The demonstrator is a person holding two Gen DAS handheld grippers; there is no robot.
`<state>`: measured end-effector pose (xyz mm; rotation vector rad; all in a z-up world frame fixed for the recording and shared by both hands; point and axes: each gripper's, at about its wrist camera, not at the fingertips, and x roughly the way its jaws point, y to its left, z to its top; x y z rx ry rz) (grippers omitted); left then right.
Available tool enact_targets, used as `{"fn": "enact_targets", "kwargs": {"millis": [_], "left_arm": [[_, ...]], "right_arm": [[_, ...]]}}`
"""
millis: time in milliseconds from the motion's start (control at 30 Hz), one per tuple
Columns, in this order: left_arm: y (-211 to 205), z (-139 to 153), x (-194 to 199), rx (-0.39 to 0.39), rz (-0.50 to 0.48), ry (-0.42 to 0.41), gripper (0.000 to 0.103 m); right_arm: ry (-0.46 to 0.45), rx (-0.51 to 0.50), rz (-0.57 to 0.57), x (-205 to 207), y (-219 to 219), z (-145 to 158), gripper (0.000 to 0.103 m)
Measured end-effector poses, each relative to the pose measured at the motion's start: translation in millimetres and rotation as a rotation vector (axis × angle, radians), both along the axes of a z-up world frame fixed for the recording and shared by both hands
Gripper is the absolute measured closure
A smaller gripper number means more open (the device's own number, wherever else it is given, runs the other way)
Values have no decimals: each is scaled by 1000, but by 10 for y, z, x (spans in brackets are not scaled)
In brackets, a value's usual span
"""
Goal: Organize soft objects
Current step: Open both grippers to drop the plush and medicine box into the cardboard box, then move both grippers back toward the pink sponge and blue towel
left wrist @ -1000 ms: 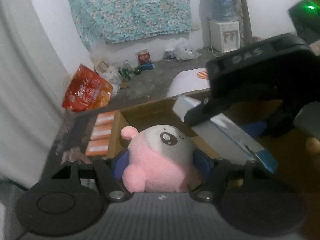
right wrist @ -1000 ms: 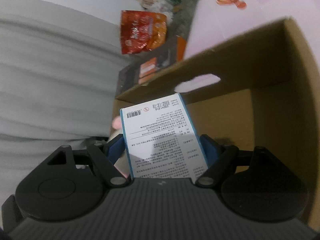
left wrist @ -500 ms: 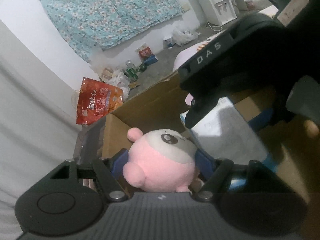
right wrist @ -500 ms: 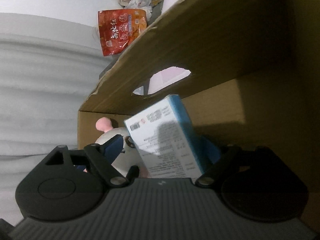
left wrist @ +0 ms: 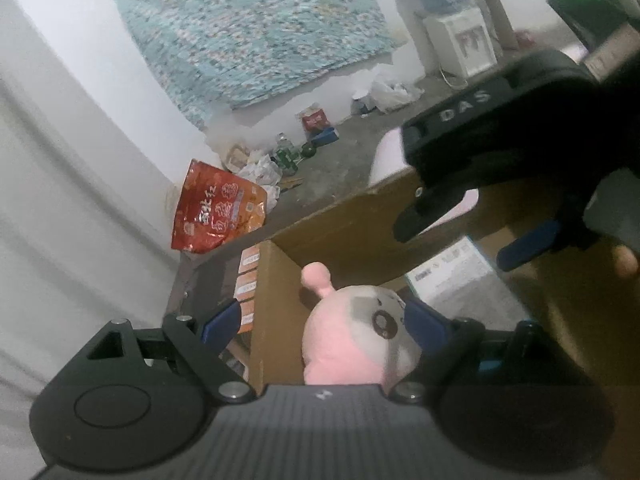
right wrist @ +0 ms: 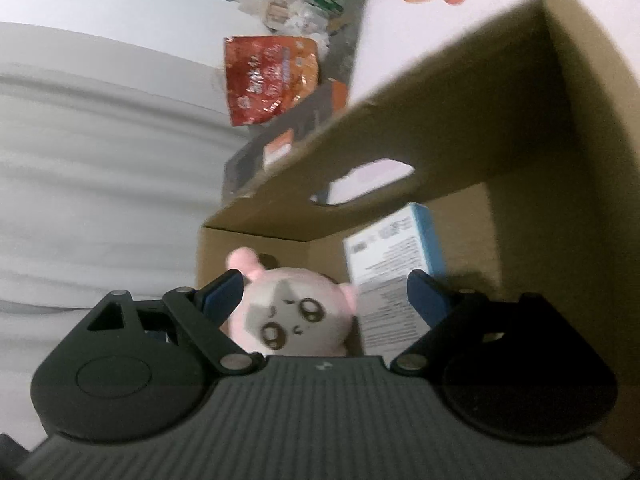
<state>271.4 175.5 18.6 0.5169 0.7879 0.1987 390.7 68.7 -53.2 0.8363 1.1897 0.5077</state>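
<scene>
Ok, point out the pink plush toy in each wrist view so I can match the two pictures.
Left wrist view: the pink plush toy sits low centre, inside the cardboard box, against the right-side blue finger, clear of the other.
Right wrist view: the toy is low centre, face toward the camera, left of the white-and-blue carton.
Shared landmark: the red snack bag beyond the box.

red snack bag [left wrist: 218, 208], water dispenser [left wrist: 460, 44]

White wall [left wrist: 72, 60], grey floor [left wrist: 352, 152]
</scene>
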Motion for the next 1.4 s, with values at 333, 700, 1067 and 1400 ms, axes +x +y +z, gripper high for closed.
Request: {"fn": "enact_targets", "kwargs": {"millis": [333,700,1067,1400], "left_arm": [[44,717,-570,-247,62,-121,13],[-758,980,-1899,-605,-126,-197,8],[-1826,261,-2442,-751,-348,-98,8],[-2626,-364,-2565,-675,-494,18,8]], "right_arm": [[-122,163,33,-321,-441,671,14],[-372,216,61,-1813,-2422,1394,13],[-380,-4,-232,-3309,-4043,778,10],[-344,-134,-393,-3732,-4057,70,12]]}}
